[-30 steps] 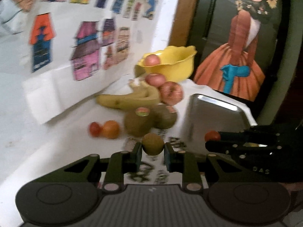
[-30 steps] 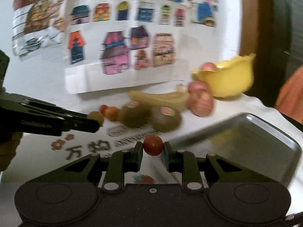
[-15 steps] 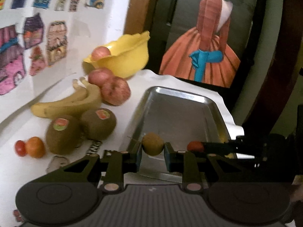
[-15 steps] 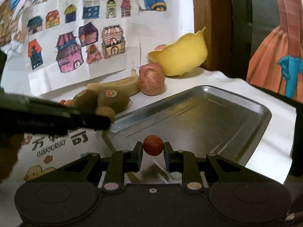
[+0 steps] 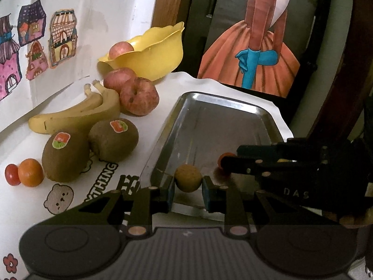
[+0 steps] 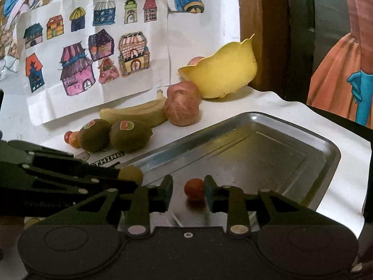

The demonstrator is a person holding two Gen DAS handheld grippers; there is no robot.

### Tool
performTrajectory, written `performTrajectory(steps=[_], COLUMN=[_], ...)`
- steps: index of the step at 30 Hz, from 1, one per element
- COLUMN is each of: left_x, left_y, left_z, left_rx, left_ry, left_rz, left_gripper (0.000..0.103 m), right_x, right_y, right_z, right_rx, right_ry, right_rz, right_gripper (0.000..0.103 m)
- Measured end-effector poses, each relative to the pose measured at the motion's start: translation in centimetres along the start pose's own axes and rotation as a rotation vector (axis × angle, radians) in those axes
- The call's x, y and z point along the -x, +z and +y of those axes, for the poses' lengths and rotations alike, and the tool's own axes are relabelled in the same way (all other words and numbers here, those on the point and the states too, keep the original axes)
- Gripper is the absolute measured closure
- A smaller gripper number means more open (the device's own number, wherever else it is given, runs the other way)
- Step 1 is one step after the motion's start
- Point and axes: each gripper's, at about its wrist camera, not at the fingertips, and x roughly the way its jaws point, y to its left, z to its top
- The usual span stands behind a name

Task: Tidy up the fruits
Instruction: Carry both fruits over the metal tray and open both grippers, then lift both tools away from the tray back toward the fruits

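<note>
A: Over the shiny rectangular metal tray [image 6: 291, 140]. Left gripper [image 5: 188, 190] clamped on a small round tan-brown fruit [image 5: 188, 178], dead centre between the pads.

B: Right gripper [image 6: 188, 192] spread apart; little red cherry tomato [image 6: 194, 189] on the tray floor, touching the right-hand pad, clear of the other.

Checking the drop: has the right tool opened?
Open: the right tool has a gap left of the red fruit, over the tray.
</note>
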Motion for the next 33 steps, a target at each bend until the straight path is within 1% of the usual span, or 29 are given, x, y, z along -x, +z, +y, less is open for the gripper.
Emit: performTrajectory(steps=[5,6,8,9,11,12,14,15,16,17,19,20,23,27,33], left_x=[0.1,0.2,0.7,1.0,1.9,2.5,3.9,4.6,5.4,6.3,8.0,8.9,11.5,14.4,18.0], left_y=[0.0,0.0,-0.1,-0.1,-0.3,-0.3,-0.4,-0.5,-0.6,-0.8,-1.1,-1.3,-2.0,-3.3,-5.7], left_z=[0.1,0.1,0.2,0.2,0.2,0.2,0.3,0.4,0.4,0.5,0.8,0.9,1.5,2.5,4.7], left_rx=[0.013,0.014,0.022,0.028,0.041,0.049,0.059,0.065,0.072,0.08,0.092,0.099,0.121,0.144,0.17], left_ry=[0.001,0.003,0.005,0.005,0.009,0.013,0.017,0.024,0.033,0.045,0.066,0.079,0.115,0.158,0.212], left_rz=[-0.004,-0.006,-0.012,-0.017,-0.034,-0.048,-0.077,-0.094,-0.114,-0.136,-0.168,-0.183,-0.22,-0.239,-0.253], left_gripper=[0.071,0.07,0.064,0.061,0.046,0.042,0.028,0.023,0.016,0.011,0.005,0.002,0.001,0.0,0.0], right_x=[1.4,1.8,2.8,3.3,4.4,5.0,6.2,6.8,7.6,8.2,9.6,10.2,12.0,13.9,15.2], right_y=[0.0,0.0,0.1,0.1,0.2,0.2,0.2,0.1,0.1,0.0,-0.2,-0.3,-0.7,-1.7,-3.3], right_z=[-0.2,-0.2,-0.1,0.0,0.2,0.3,0.7,0.9,1.1,1.4,2.2,2.6,3.9,6.2,10.2], right_rx=[-0.009,-0.011,-0.016,-0.018,-0.021,-0.022,-0.026,-0.028,-0.028,-0.029,-0.028,-0.026,-0.023,-0.023,-0.029], right_ry=[-0.027,-0.032,-0.043,-0.047,-0.055,-0.058,-0.065,-0.068,-0.071,-0.073,-0.079,-0.081,-0.084,-0.095,-0.086], right_rz=[-0.03,-0.037,-0.057,-0.068,-0.088,-0.099,-0.12,-0.13,-0.143,-0.152,-0.173,-0.181,-0.192,-0.186,-0.142], right_gripper=[0.045,0.043,0.035,0.032,0.024,0.022,0.015,0.014,0.01,0.006,0.001,0.001,0.001,0.001,0.001])
